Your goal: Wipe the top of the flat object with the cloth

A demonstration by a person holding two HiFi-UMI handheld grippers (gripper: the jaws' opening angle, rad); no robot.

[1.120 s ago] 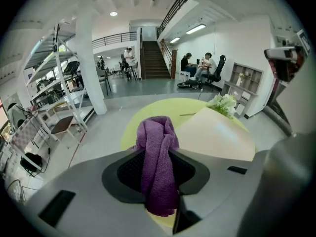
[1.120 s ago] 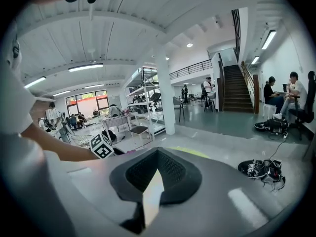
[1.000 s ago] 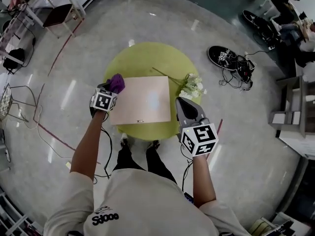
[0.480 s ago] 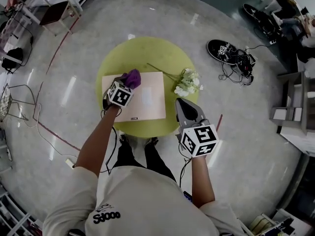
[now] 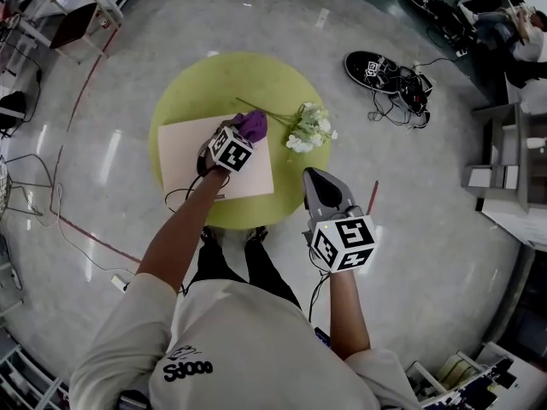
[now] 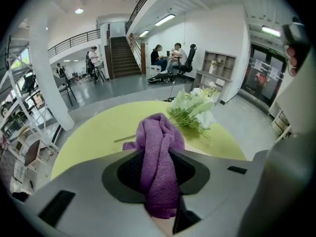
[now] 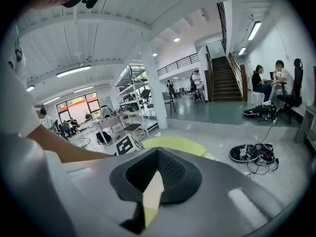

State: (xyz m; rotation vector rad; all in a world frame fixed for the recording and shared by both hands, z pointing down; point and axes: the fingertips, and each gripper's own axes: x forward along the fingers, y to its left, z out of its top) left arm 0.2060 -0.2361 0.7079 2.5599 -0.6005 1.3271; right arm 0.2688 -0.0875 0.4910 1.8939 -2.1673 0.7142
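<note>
Left gripper (image 5: pixel 243 136) has swept from the board's (image 5: pixel 184 148) left edge to its far right corner over the last 1 second. My worry: the flowers (image 5: pixel 309 129) sit just past that corner, so 1 more push knocks them. Nothing pins the board either, so it may slide. The jaws are clamped on the cloth (image 5: pixel 251 125), which bunches past the tips onto the board. Right gripper (image 5: pixel 323 190) hangs off the table (image 5: pixel 222 79), pinched together, empty.

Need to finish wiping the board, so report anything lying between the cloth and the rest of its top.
Nothing visible lies on the board. The left tongs hold the cloth at its far right corner; the flowers lie just beyond, on the table.
</note>
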